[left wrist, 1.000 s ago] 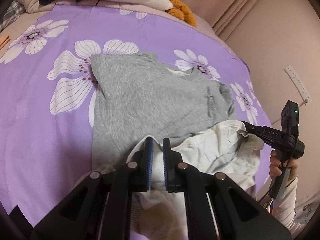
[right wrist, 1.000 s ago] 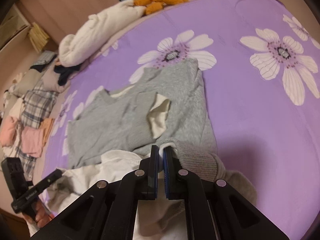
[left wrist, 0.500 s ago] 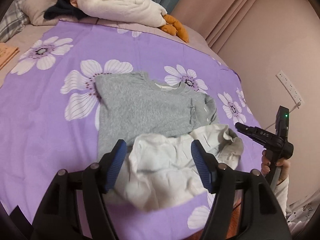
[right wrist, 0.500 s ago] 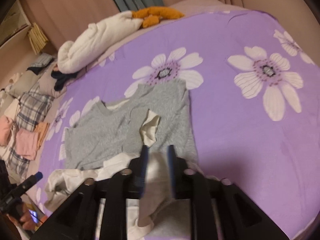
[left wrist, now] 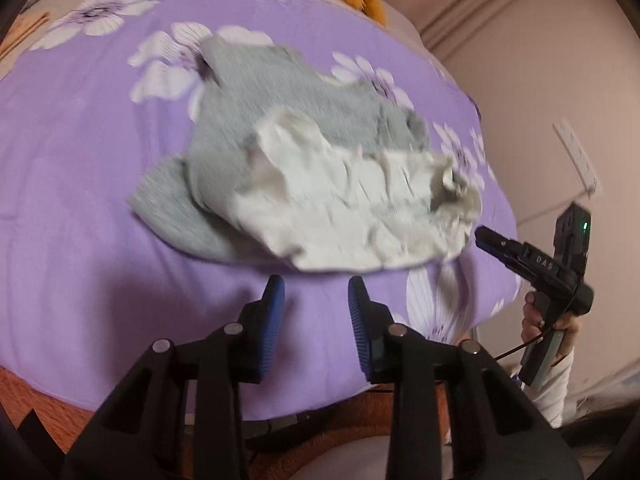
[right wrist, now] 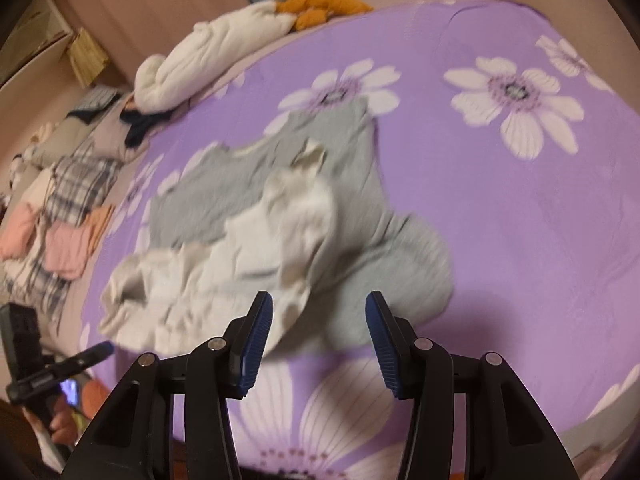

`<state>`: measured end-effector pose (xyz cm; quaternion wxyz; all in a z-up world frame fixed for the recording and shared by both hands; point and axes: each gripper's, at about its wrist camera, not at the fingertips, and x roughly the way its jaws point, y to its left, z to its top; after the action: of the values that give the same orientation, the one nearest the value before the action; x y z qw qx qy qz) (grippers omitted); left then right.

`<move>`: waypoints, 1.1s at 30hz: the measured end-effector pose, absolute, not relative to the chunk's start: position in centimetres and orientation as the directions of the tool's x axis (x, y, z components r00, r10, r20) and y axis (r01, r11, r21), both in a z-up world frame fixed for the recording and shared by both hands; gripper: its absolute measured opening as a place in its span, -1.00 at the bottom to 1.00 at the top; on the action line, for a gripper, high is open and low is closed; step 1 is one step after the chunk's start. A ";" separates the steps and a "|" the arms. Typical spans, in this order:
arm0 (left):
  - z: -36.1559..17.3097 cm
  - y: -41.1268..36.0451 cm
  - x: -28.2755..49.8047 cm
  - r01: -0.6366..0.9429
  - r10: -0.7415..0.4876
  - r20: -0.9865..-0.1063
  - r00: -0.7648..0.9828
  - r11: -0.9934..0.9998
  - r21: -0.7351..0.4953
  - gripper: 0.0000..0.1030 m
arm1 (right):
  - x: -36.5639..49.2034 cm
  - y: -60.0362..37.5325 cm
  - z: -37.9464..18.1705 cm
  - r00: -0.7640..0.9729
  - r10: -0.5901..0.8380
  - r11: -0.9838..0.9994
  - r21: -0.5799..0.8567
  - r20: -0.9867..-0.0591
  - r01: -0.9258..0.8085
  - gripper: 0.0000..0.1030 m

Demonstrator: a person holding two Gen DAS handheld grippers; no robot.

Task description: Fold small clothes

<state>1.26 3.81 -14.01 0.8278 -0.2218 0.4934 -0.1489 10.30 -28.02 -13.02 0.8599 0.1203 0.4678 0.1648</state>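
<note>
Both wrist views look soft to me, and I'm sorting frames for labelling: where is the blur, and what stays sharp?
Left wrist view: grey top and white garment smeared; gripper fingers crisp. Right wrist view: same clothes blurred, fisheye bends the bedspread.

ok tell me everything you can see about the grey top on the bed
The grey top is a small, soft knit garment, cream on the inside. It lies on the purple flowered bedspread, its near hem turned up over the body so the crumpled cream lining shows. One grey corner sticks out flat at the side. Neither gripper touches it. The picture is blurred, so finer details are unclear.
</note>
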 end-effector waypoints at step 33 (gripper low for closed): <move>-11.2 9.3 11.4 0.028 -0.353 -0.674 0.649 0.897 -0.442 0.41 | 17.6 -26.5 -11.6 0.576 0.340 0.939 0.241 -0.744 -0.244 0.10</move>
<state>11.38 9.35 -11.20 0.8856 -0.2002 0.4049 -0.1076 17.63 -26.52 -11.63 0.8858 0.0560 0.4302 0.1647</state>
